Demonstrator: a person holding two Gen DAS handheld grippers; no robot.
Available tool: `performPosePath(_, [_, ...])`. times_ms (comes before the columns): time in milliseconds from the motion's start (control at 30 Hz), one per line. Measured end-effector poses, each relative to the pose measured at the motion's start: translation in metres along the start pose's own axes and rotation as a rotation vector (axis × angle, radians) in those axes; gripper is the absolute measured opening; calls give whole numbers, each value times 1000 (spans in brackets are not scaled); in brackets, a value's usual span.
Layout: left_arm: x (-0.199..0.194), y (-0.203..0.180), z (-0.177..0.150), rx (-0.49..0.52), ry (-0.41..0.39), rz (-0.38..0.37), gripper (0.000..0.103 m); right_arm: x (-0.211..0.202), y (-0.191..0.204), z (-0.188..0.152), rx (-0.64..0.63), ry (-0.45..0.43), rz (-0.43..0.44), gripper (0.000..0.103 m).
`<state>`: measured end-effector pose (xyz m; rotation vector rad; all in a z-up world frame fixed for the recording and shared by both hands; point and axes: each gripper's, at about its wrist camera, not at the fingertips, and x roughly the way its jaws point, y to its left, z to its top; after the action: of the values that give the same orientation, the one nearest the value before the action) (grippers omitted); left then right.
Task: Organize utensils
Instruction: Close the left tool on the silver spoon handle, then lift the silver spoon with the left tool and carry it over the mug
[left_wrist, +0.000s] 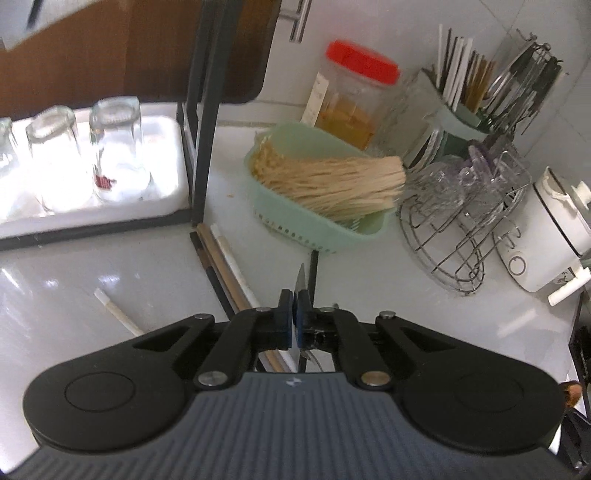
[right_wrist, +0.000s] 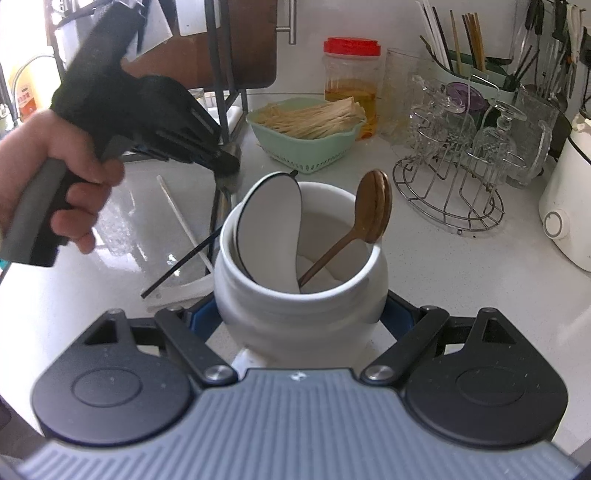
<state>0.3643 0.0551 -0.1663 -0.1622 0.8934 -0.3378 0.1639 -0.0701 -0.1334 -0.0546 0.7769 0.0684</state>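
My left gripper is shut on a thin metal spoon, seen edge-on and poking up past the pads. In the right wrist view a hand holds that left gripper above the counter, left of the jar, with the shiny spoon hanging at its tip. My right gripper is shut on a white ceramic jar. The jar holds a white spoon with a black rim and a wooden spoon. Loose chopsticks and a white one lie on the counter.
A green basket of pale sticks, a red-lidded jar, a wire rack of glasses and a chopstick holder stand at the back. Upturned glasses sit on a black-framed rack at left. A white appliance is at right.
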Motion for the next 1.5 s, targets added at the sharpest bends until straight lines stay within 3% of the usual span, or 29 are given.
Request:
performPosePath(500, [-49, -28, -4, 93, -82, 34, 3, 2, 8, 0, 58, -21, -61, 91])
performPosePath(833, [-74, -34, 2, 103, -142, 61, 2, 5, 13, 2, 83, -31, -85, 91])
performPosePath(1500, [-116, -62, 19, 169, -173, 45, 2, 8, 15, 3, 75, -53, -81, 91])
